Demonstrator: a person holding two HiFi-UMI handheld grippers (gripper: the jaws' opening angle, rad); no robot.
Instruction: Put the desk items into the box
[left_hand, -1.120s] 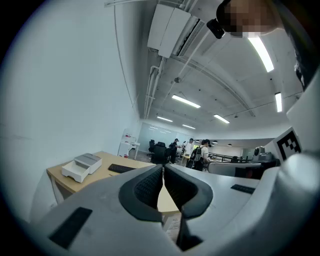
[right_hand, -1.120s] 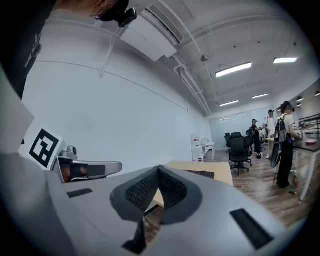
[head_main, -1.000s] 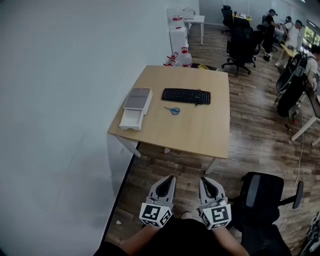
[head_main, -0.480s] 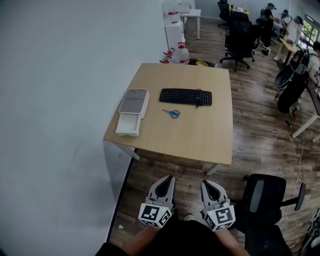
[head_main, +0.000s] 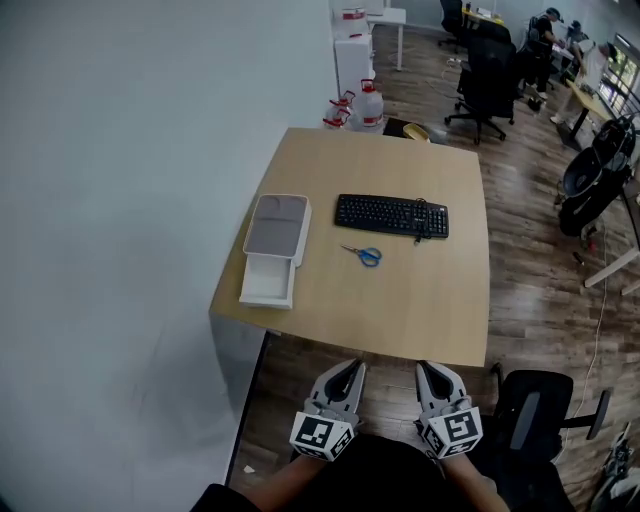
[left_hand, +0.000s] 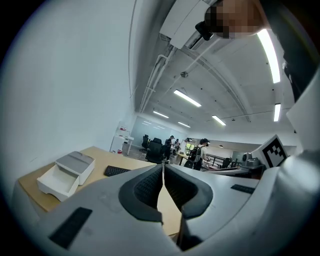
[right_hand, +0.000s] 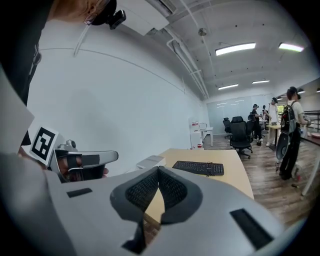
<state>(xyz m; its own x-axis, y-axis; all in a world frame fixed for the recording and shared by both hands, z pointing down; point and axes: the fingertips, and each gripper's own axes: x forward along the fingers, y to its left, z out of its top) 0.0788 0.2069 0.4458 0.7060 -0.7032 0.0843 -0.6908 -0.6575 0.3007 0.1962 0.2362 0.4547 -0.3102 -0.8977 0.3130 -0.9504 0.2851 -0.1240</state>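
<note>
The counter (head_main: 400, 300) lies ahead of both claws, well apart from them. On it the white box (head_main: 275, 250) sits ahead-left of the left claw (head_main: 349, 368), with the keyboard (head_main: 392, 215) farthest ahead and the scissors (head_main: 364, 255) nearer. The flat scissors could slip from a shallow pinch. The left claw and right claw (head_main: 429, 368) are held low, side by side, pointing forward, each pressed together and empty.

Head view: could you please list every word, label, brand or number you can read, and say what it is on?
No text can be read anywhere.
On the keyboard, the key legends are too small.
On the water jugs, any print is too small.
The cubes on the left gripper and right gripper show black-and-white square patterns, no letters.
</note>
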